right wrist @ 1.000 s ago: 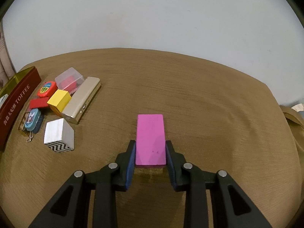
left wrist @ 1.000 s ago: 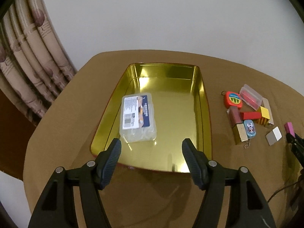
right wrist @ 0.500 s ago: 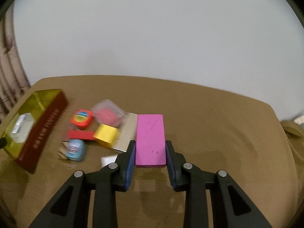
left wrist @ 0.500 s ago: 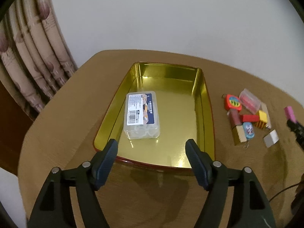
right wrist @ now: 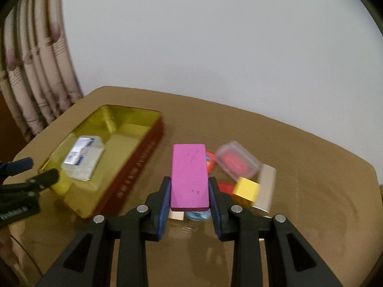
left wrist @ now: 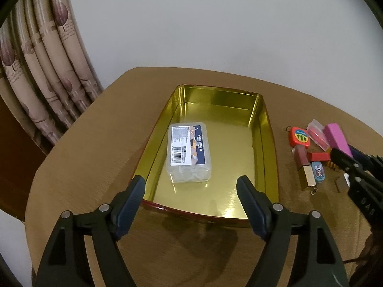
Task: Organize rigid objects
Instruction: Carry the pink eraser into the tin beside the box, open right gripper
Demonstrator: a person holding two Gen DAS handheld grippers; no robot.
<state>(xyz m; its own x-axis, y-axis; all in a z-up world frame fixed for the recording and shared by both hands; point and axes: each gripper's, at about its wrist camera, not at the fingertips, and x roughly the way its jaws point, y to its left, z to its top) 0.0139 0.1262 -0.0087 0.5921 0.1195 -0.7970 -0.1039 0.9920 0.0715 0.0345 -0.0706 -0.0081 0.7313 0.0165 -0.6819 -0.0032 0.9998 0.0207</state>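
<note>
Pink, flat and rectangular, faintly scuffed: block [right wrist: 189, 177] clamped in right gripper [right wrist: 189, 195], held above small clutter beside gold tin [left wrist: 261, 129]. Left gripper [left wrist: 191, 191] empty, jaws wide and just opening, over tin's near edge.

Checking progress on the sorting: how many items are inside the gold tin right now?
1. A clear plastic box with a printed label lies on the floor of the gold tin, near its left wall. Nothing else shows inside it.
</note>
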